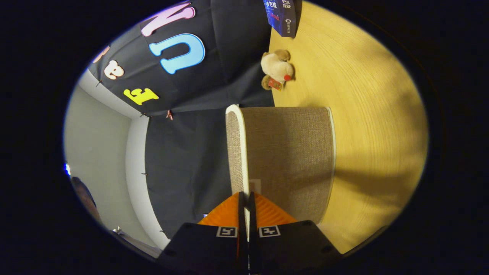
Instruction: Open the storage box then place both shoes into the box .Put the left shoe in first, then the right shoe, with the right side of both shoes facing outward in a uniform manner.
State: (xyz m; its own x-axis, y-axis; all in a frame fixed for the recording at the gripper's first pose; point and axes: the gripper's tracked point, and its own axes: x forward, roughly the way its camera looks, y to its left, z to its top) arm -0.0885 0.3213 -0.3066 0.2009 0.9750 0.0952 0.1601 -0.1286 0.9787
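My tongs [244,200], fingers nearly together, pinch white-trimmed lid edge of grey woven-fabric storage box [290,160], standing on yellow wood-grain counter [366,114] by its rear edge, w/ beige plush toy [277,68] beyond.

plush toy [277,69] beyond storage box [286,160]
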